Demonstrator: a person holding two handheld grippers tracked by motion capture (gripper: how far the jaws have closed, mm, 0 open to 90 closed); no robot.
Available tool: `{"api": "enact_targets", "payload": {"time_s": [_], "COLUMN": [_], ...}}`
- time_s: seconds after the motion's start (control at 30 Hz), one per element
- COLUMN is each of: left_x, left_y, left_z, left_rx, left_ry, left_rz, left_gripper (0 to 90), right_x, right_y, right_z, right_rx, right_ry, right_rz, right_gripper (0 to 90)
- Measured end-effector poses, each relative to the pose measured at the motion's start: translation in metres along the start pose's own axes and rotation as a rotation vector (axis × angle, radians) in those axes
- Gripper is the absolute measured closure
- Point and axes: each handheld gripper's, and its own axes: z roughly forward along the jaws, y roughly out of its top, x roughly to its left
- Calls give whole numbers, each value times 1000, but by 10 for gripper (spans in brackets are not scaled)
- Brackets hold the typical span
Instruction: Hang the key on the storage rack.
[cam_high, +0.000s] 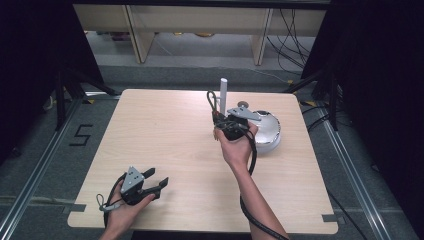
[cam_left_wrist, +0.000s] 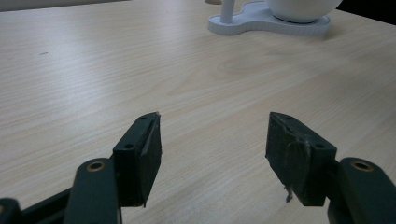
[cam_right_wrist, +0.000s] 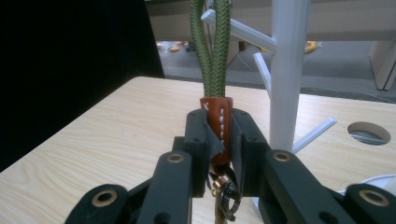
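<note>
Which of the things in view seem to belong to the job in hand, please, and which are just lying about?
Probably in the job:
- green cord lanyard with brown leather tab, clamped in the right gripper
- white peg stand

Lying about:
- white bowl on the stand's base
- left gripper, jaws open, holding nothing

Lanyard (cam_right_wrist: 214, 56) rising ahead of the right gripper (cam_right_wrist: 219, 135), pegged stand (cam_right_wrist: 286, 70) just beyond, table (cam_high: 165, 140) beneath, bowl (cam_high: 267, 131) beside.

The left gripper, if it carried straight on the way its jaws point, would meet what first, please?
Probably the white stand base, past bare table. The left gripper is open and empty, and that base with its bowl lies slightly right of centre, so depth leaves it uncertain.
</note>
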Motion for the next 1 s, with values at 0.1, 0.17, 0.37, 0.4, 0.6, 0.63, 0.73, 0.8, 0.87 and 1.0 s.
{"api": "enact_targets", "payload": {"time_s": [0.1, 0.17, 0.37, 0.4, 0.6, 0.63, 0.73, 0.8, 0.87, 1.0], "left_x": [0, 0, 0, 0, 0, 0, 0, 0, 0, -1], "left_y": [0, 0, 0, 0, 0, 0, 0, 0, 0, 0], "left_z": [0, 0, 0, 0, 0, 0, 0, 0, 0, 0], "left_rx": [1, 1, 1, 2, 1, 1, 0, 1, 1, 1], "left_ry": [0, 0, 0, 0, 0, 0, 0, 0, -1, -1], "left_rz": [0, 0, 2, 3, 3, 2, 3, 3, 4, 4], "left_gripper": [355, 355, 355, 355, 355, 355, 355, 355, 355, 355], "right_x": [-2, -3, -7, -8, -11, -12, -14, -13, -15, -17], "right_y": [0, -1, -3, -3, -5, -6, -7, -8, -8, -10], "right_z": [1, 2, 3, 4, 6, 6, 7, 7, 8, 9], "right_rx": [2, 5, 9, 11, 16, 17, 17, 22, 18, 27], "right_ry": [-3, -12, -24, -25, -40, -40, -46, -53, -46, -62], "right_rz": [-17, -3, 4, -2, 8, 14, 2, 18, 0, 17], "right_gripper": [788, 788, 788, 788, 787, 788, 787, 787, 787, 787]}}
